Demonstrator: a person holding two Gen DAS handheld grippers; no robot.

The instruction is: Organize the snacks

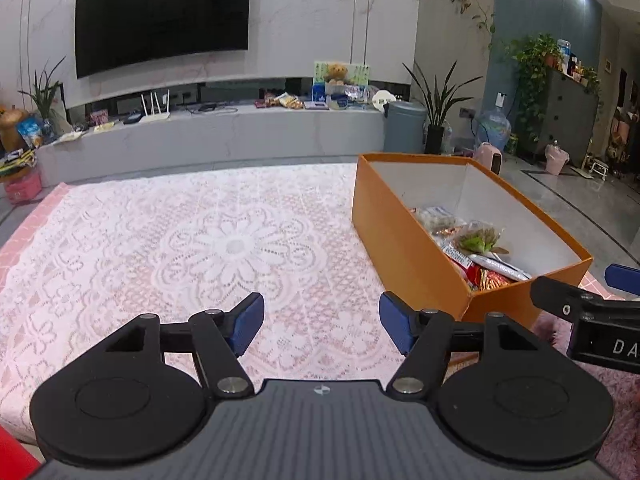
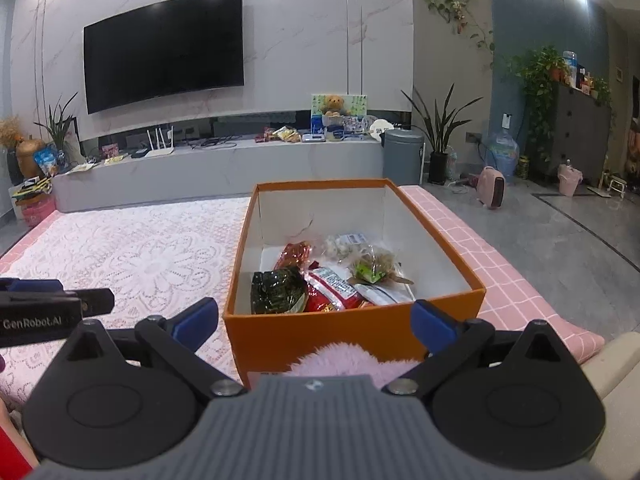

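Two hand-held grippers hover over a table by a snack box.

At the bottom, the left gripper (image 1: 321, 326) and right gripper (image 2: 315, 322) gape, holding nothing. Mid-frame, the orange box (image 2: 280, 334) holds the snack packets (image 2: 332, 280). A television (image 2: 164, 48) hangs upper left.

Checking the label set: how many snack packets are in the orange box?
5 visible: dark green packet front left, red packet beside it, orange-red wrapper behind, clear bag rear, green-labelled bag right. More may be hidden.
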